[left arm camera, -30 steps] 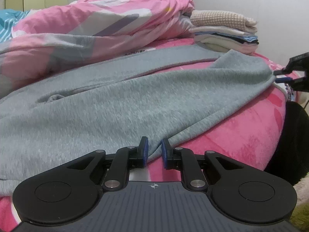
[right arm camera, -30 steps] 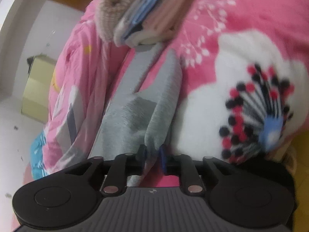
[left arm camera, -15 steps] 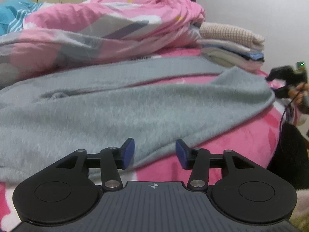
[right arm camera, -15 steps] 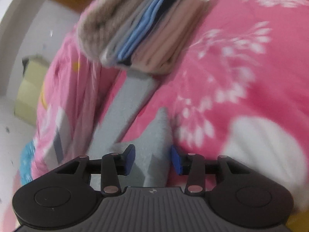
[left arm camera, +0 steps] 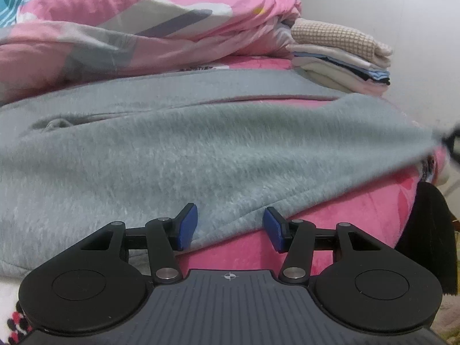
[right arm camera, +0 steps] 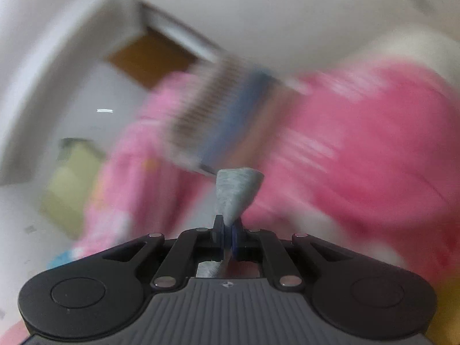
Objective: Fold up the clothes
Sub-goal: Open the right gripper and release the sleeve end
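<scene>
Left wrist view: grey fleece garment (left arm camera: 184, 155) lies spread across the pink blanket (left arm camera: 359, 215), its near hem just in front of the left gripper (left arm camera: 230, 227). That claw stands released, blue pads (left arm camera: 187, 225) apart, the hem between them but not pressed. Behind the garment, a rumpled pink quilt (left arm camera: 143, 20); at the garment's far right end, a stack of folded clothes (left arm camera: 342, 54). Right gripper is a dark blur at the garment's far right tip (left arm camera: 452, 143).

Right wrist view, heavily blurred: right gripper (right arm camera: 227, 238), jaws having just closed, is clenched on a corner of the grey garment (right arm camera: 237, 192), which sticks up past the pads. Folded stack (right arm camera: 218, 120) beyond.
</scene>
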